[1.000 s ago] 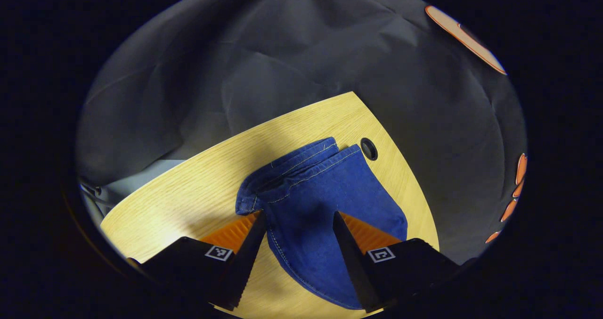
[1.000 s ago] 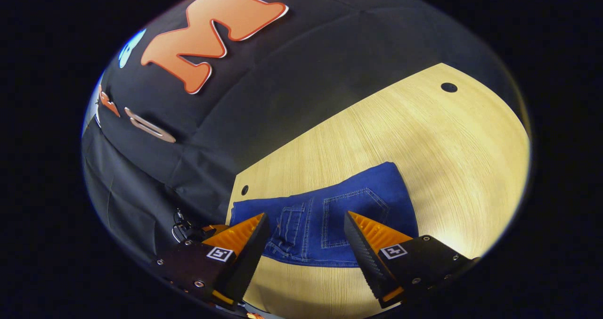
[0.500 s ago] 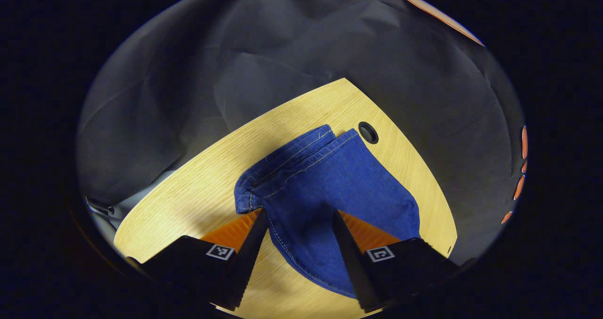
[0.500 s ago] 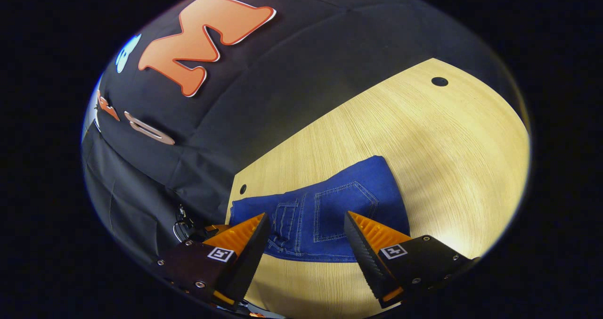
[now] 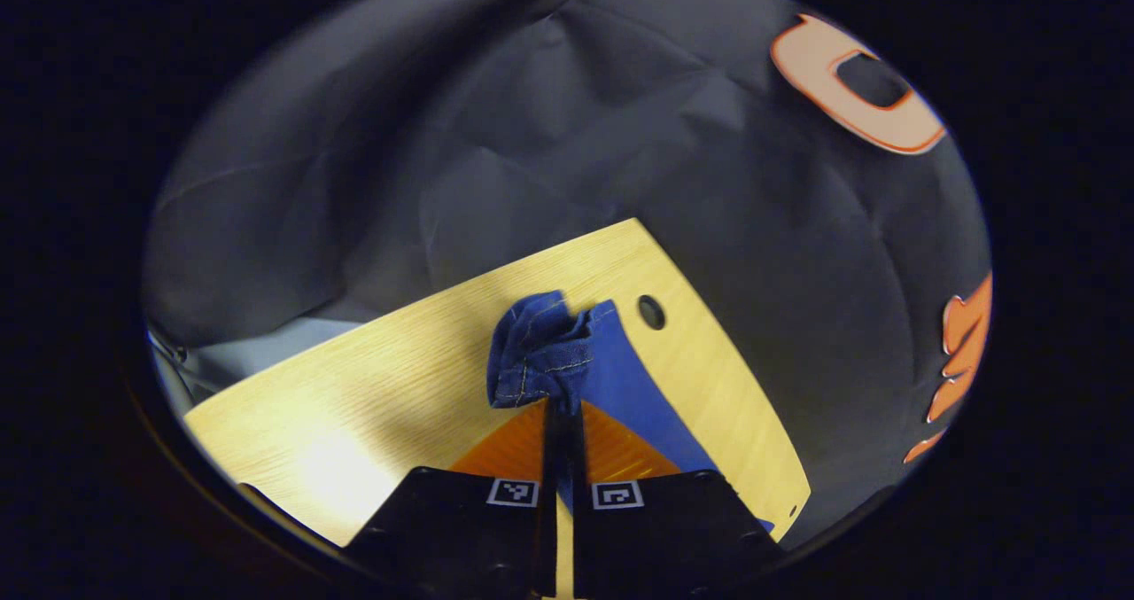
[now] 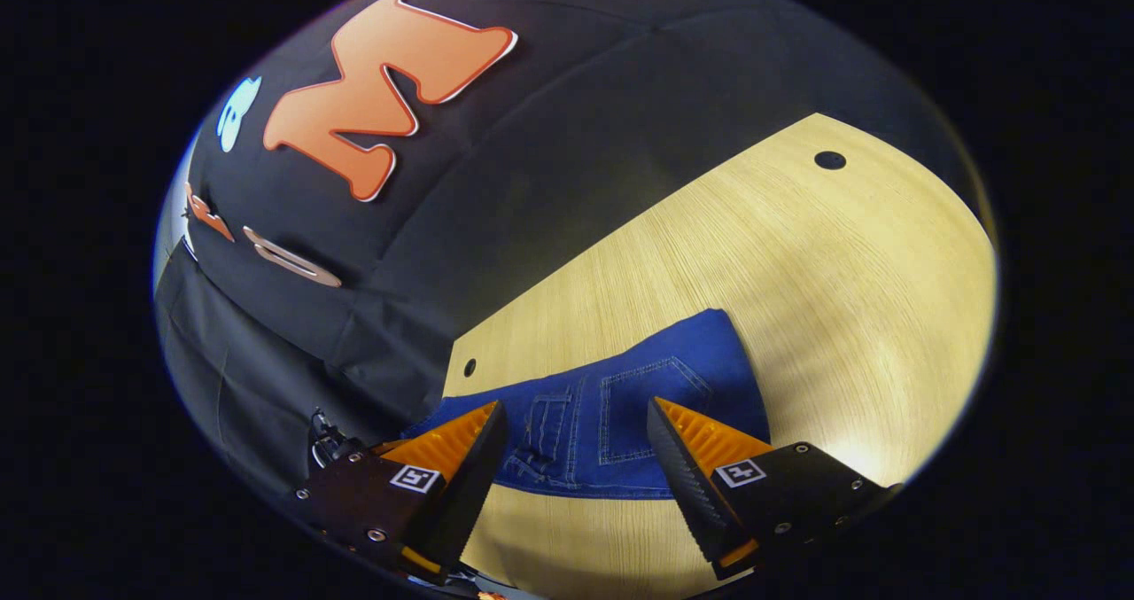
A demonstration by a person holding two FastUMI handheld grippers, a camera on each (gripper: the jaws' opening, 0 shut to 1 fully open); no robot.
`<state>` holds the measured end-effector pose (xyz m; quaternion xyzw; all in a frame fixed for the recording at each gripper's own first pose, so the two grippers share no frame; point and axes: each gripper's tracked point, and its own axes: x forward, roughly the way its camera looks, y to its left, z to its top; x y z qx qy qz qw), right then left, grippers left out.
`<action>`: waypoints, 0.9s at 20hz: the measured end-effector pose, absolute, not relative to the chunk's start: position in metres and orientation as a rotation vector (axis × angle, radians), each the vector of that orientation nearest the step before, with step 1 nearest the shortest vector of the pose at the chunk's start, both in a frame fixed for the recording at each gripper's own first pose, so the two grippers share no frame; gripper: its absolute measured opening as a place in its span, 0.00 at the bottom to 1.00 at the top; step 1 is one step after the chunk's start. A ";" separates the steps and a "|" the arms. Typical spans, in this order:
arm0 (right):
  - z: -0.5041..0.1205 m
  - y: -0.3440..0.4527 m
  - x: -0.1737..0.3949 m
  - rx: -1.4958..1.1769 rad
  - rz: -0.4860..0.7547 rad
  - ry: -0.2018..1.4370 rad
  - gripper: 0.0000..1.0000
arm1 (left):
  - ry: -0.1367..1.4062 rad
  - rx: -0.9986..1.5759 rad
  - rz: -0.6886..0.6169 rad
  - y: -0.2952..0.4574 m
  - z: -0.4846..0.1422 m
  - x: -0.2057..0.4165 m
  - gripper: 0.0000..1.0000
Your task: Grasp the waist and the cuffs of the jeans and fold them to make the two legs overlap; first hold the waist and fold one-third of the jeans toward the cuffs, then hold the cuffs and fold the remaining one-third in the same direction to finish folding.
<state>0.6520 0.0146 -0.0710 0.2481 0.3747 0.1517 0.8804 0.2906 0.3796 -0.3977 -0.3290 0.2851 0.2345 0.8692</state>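
My left tongs (image 5: 562, 405), which stood spread over the denim half a second ago, are now pressed together on the cuffs (image 5: 539, 352) of the jeans (image 5: 620, 387); both fingers bear on the cloth and the hem is bunched into a knot just ahead of the tips. The jeans lie on the surface (image 5: 372, 396), with the cuff end near the cable hole (image 5: 651, 312) at the surface's far edge. Taking that hole as my reference, the gathered cuffs sit just beside it, and the leg runs back from it toward me in a narrow strip. My right tongs (image 6: 576, 436) are spread as before and pinch nothing; they hover over the waist end (image 6: 611, 414), where a back pocket (image 6: 642, 405) and the waistband seams show between the fingers. That end lies flat on the surface near the second small hole (image 6: 469, 368) at the wall-side edge. I judge the change to mean that one of the two grips for the leg-over-leg fold is made and the waist grip is not. Next the right tongs should lower and close on the waistband. The risk I note is pinching only the top layer of denim.
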 end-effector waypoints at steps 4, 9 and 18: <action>-0.042 -0.008 0.653 0.527 0.357 0.729 0.97 | 0.521 -0.607 0.362 0.299 -0.306 0.284 0.07; -0.024 -0.052 0.650 0.562 0.360 0.685 0.97 | 0.496 -0.448 0.216 0.173 -0.254 0.307 0.07; -0.027 -0.163 0.640 0.627 0.241 0.638 0.96 | 0.654 -0.254 -0.063 -0.056 -0.300 0.329 0.07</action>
